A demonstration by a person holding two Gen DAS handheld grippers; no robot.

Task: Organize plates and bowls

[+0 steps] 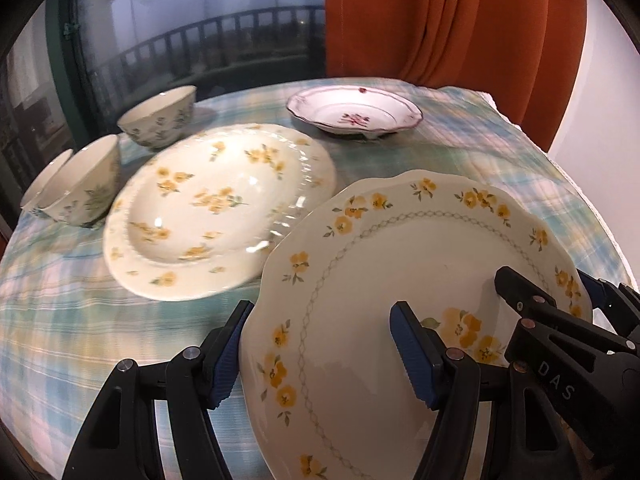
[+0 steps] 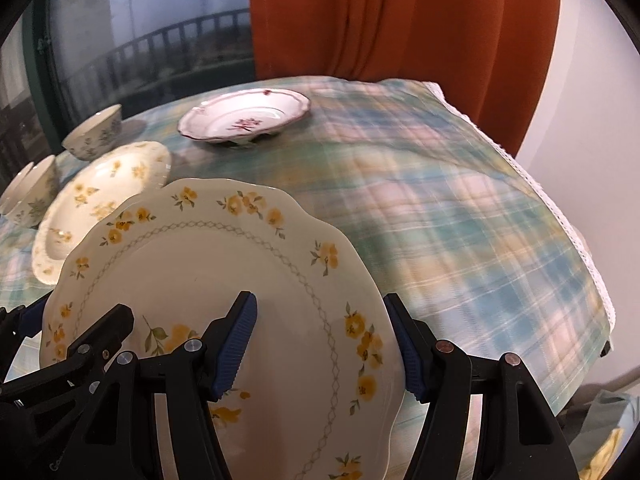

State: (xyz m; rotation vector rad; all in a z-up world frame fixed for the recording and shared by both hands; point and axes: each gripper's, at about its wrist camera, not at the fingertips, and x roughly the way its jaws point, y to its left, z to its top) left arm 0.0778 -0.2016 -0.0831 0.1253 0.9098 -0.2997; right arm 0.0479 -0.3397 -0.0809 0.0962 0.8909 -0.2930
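A scalloped plate with yellow flowers (image 1: 400,280) (image 2: 224,280) is held tilted above the table between both grippers. My left gripper (image 1: 320,356) has one jaw under the plate's left rim and one on its face. My right gripper (image 2: 324,344) straddles the plate's right rim the same way. A deep yellow-flowered plate (image 1: 216,208) (image 2: 100,192) lies on the cloth to the left. A pink-flowered shallow bowl (image 1: 356,114) (image 2: 244,118) sits at the back. Three green-patterned bowls (image 1: 160,120) (image 1: 84,184) (image 2: 94,134) stand at the far left.
The table has a blue-green checked cloth (image 2: 460,208) with a lace edge at the right. An orange curtain (image 1: 440,20) hangs behind, and a dark window with a railing (image 1: 200,32) is at back left. The right part of the cloth holds no dishes.
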